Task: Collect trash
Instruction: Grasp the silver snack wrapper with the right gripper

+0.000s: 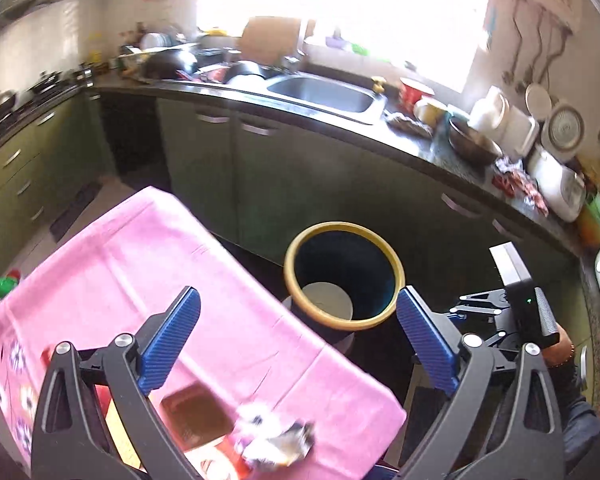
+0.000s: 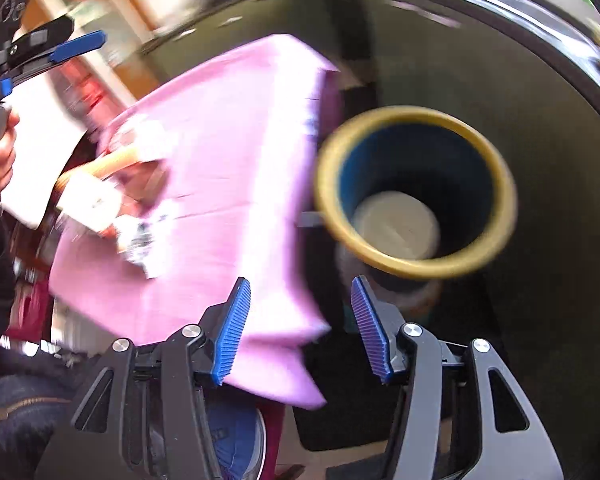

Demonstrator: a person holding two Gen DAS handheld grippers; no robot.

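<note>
A dark blue bin with a yellow rim (image 1: 344, 276) stands on the floor beside a table under a pink cloth (image 1: 188, 280); a pale disc lies at its bottom. It also shows in the right wrist view (image 2: 416, 192). Crumpled silver-white wrappers (image 1: 276, 444) lie on the cloth near a brown card and red packet; the wrappers show blurred in the right wrist view (image 2: 140, 240). My left gripper (image 1: 298, 320) is open and empty above the table's edge. My right gripper (image 2: 300, 320) is open and empty over the cloth's corner, near the bin.
A dark counter (image 1: 440, 148) with a steel sink (image 1: 324, 94), bowls, cups and a rice cooker runs behind the bin above green cabinets (image 1: 204, 168). A stove with pans is at far left. The right wrist view is motion-blurred.
</note>
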